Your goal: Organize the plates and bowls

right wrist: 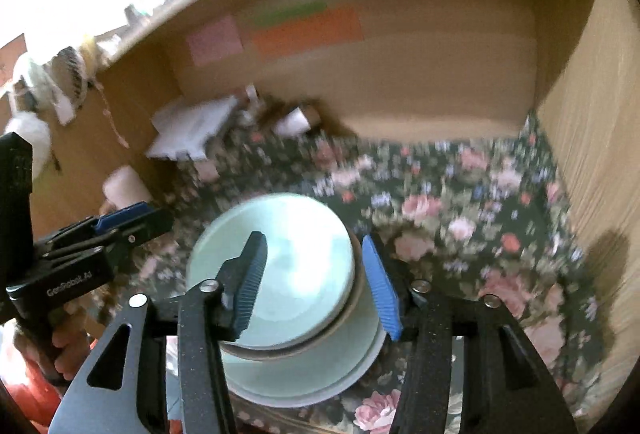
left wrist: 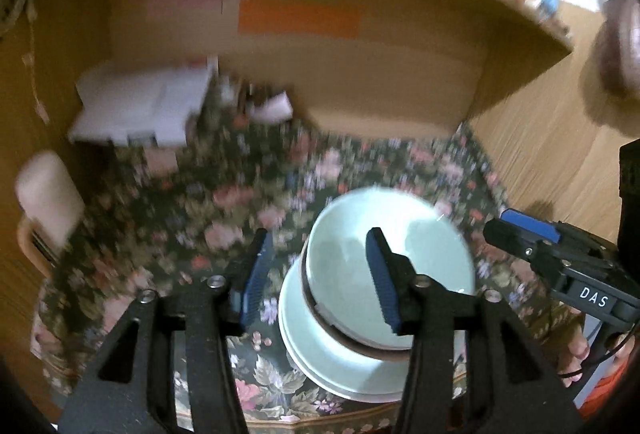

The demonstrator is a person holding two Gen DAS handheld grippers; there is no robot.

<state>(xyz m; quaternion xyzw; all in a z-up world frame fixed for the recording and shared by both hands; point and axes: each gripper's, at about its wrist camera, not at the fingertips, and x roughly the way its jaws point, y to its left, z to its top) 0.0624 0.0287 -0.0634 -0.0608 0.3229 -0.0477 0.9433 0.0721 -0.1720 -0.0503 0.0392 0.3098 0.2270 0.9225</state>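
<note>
A pale green bowl (left wrist: pixel 394 266) sits stacked on pale green plates (left wrist: pixel 344 370) near the front edge of a table with a floral cloth (left wrist: pixel 192 218), just inside a wooden alcove (left wrist: pixel 360 73). In both wrist views the frame is smeared by motion. The left gripper (left wrist: pixel 320 274) hangs above the stack with its jaws apart; its right pad overlaps the bowl's inside in the picture, its left pad lies over the cloth, and neither looks pressed against the rim. The right gripper (right wrist: pixel 316 282) likewise stands apart, straddling the bowl's right wall without clamping it. Nothing is held by either tool.

The stack appears set down and released, so the step in hand reads as pulling clear. Doing it well means keeping both pairs of jaws wide and lifting straight off, so no pad catches the rim and tips the bowl off the plates. A white box (right wrist: pixel 192 129) and a small white cup (right wrist: pixel 294 123) lie at the far left of the alcove, well apart.
</note>
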